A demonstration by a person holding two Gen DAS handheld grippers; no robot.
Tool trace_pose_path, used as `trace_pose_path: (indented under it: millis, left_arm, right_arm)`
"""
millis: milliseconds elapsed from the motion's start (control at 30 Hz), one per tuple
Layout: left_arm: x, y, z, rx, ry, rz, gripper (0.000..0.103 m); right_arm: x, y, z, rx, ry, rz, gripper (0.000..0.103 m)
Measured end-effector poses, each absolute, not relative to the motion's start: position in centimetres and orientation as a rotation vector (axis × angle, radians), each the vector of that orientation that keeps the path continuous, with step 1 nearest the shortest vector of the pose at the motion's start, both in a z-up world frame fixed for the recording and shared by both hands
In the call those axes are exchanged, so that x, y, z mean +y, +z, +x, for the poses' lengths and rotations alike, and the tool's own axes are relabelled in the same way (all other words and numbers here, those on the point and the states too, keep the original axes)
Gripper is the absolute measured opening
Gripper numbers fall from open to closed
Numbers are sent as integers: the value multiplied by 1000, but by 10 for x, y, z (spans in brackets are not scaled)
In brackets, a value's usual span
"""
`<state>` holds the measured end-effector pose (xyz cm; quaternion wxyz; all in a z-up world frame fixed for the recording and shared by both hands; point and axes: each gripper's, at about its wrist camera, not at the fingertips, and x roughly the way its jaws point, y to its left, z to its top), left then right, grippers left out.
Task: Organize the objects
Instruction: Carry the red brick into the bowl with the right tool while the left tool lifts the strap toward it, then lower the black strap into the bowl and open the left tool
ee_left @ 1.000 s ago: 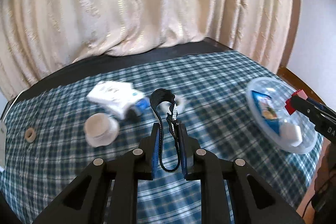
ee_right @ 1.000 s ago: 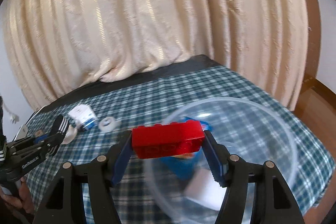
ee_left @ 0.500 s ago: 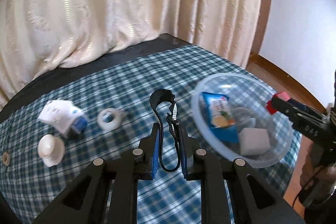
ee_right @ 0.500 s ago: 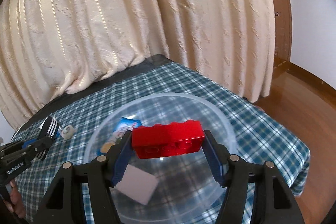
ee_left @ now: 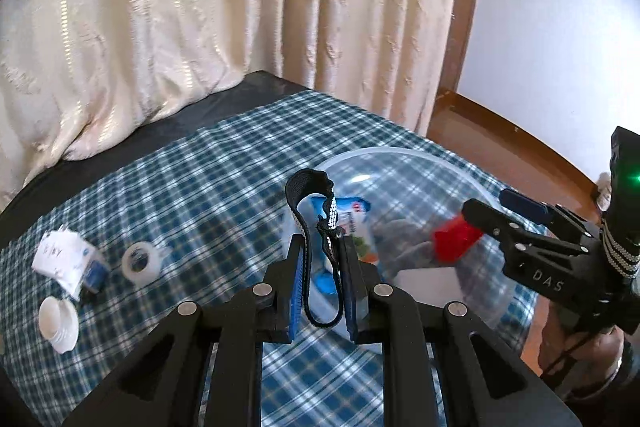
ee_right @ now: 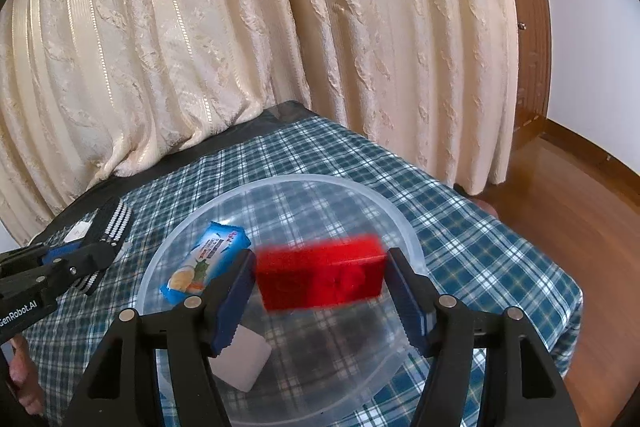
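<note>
My right gripper (ee_right: 320, 277) is open over a clear plastic bowl (ee_right: 392, 223). A red toy brick (ee_right: 320, 273) is blurred between its fingers, tilted and free of the pads. In the left wrist view the brick (ee_left: 454, 239) shows below the right gripper (ee_left: 484, 215). The bowl (ee_left: 404, 157) holds a blue snack packet (ee_right: 204, 261) and a white block (ee_right: 242, 357). My left gripper (ee_left: 320, 283) is shut on a black and white strap (ee_left: 316, 211), held above the bowl's near left rim.
On the blue plaid tablecloth (ee_left: 192, 187) at the left lie a white tape roll (ee_left: 138, 261), a white and blue carton (ee_left: 66, 261) and a white cap (ee_left: 58, 323). Cream curtains (ee_right: 240, 27) hang behind. The wooden floor (ee_right: 580, 195) lies beyond the table's right edge.
My right gripper has opened and the red brick has left its pads, dropping toward the bowl. My left gripper has carried the strap right, over the bowl's rim.
</note>
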<state>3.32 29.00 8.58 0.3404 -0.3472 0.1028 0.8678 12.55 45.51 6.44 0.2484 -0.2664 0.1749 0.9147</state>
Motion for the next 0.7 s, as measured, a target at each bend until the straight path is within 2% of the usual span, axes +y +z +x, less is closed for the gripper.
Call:
trace_pose_path:
  millis: [133, 500, 533, 567, 600, 633, 667, 700]
  left_arm:
    - [300, 88, 32, 262, 2239, -895, 17]
    - [331, 87, 28, 252, 2153, -904, 19]
    - [335, 87, 27, 244, 2138, -907, 26]
    - [337, 87, 27, 233, 2128, -905, 40]
    - [338, 88, 27, 224, 2124, -904, 49]
    - [338, 88, 26, 214, 2131, -897, 66]
    - [336, 89, 26, 204, 2145, -886, 73]
    - [333, 89, 26, 194, 2159, -876, 73]
  right_arm:
    - [458, 66, 128, 477, 2492, -708, 74]
    - [461, 65, 131, 474, 2479, -694, 74]
    - [461, 64, 131, 475, 2475, -693, 74]
    - [462, 65, 131, 475, 2474, -693, 74]
    - [462, 65, 131, 476, 2470, -693, 74]
    - [463, 64, 132, 479, 2467, -693, 74]
    - [463, 64, 133, 484, 2465, -693, 74]
    - [464, 64, 133, 487, 2465, -692, 74]
